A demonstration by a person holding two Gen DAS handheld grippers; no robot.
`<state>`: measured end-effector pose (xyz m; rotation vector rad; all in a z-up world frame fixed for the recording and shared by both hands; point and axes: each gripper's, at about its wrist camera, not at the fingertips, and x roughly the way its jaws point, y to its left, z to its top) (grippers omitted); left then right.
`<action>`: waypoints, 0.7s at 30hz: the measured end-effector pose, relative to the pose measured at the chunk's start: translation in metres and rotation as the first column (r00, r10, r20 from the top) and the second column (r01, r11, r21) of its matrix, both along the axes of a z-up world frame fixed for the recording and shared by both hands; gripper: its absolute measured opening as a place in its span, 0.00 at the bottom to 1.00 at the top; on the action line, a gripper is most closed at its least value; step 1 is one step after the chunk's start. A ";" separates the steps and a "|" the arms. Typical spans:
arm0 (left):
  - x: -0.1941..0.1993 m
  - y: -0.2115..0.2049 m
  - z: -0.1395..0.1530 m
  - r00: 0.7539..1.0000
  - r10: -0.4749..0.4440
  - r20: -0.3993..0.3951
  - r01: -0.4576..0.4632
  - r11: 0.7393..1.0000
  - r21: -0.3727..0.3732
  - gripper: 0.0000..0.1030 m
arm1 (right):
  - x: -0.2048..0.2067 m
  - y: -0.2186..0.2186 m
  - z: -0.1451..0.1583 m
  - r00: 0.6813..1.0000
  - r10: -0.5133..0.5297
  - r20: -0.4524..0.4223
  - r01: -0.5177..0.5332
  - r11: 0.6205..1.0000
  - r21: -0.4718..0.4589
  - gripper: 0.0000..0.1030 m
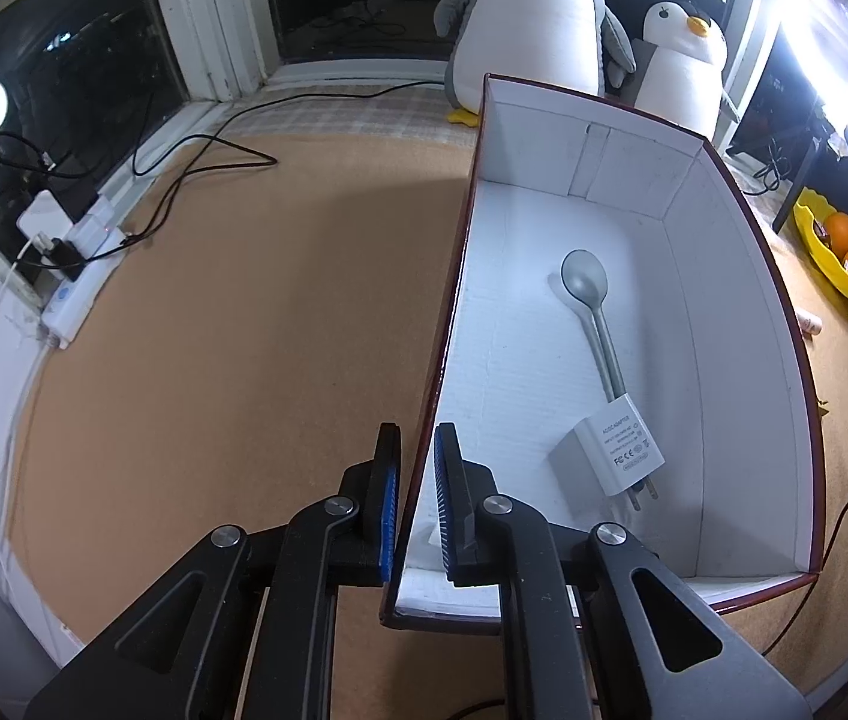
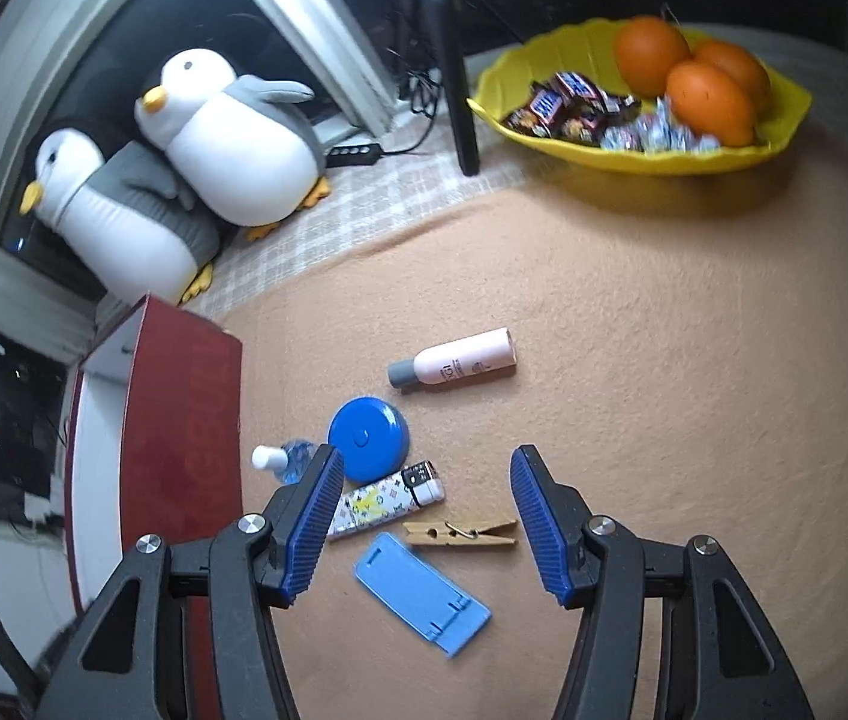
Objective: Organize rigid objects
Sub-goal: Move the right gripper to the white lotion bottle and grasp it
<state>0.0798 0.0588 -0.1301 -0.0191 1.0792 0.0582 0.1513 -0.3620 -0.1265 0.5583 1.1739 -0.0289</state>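
Observation:
My left gripper (image 1: 418, 438) is shut on the left wall of a red box with a white inside (image 1: 724, 276). In the box lie a grey spoon (image 1: 589, 294) and a white power adapter (image 1: 619, 450). The box also shows at the left of the right wrist view (image 2: 184, 420). My right gripper (image 2: 424, 462) is open above loose items on the cork mat: a patterned lighter (image 2: 388, 498), a wooden clothespin (image 2: 460, 534), a light blue phone stand (image 2: 424, 594), a round blue tape measure (image 2: 367, 438), a pink bottle (image 2: 454, 358) and a small clear bottle (image 2: 280, 459).
A yellow bowl (image 2: 724, 159) with oranges and candy stands at the back right. Two plush penguins (image 2: 232, 138) lean by the window. A power strip (image 1: 73, 294) and black cables (image 1: 184, 180) lie at the left edge. A black stand leg (image 2: 460, 90) rises near the bowl.

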 end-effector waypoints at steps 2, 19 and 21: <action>0.000 0.000 0.000 1.000 -0.002 -0.004 0.002 1.000 0.001 0.10 | 0.006 -0.004 -0.007 0.999 -0.027 -0.019 0.028 0.999 0.038 0.52; 0.006 -0.004 0.000 1.000 -0.011 -0.019 0.011 1.000 0.015 0.10 | 0.050 -0.031 -0.068 0.969 -0.183 -0.167 0.212 0.961 0.175 0.48; 0.007 -0.003 0.000 1.000 -0.011 -0.021 0.012 1.000 0.011 0.10 | 0.053 -0.029 -0.070 0.969 -0.177 -0.173 0.205 0.966 0.159 0.45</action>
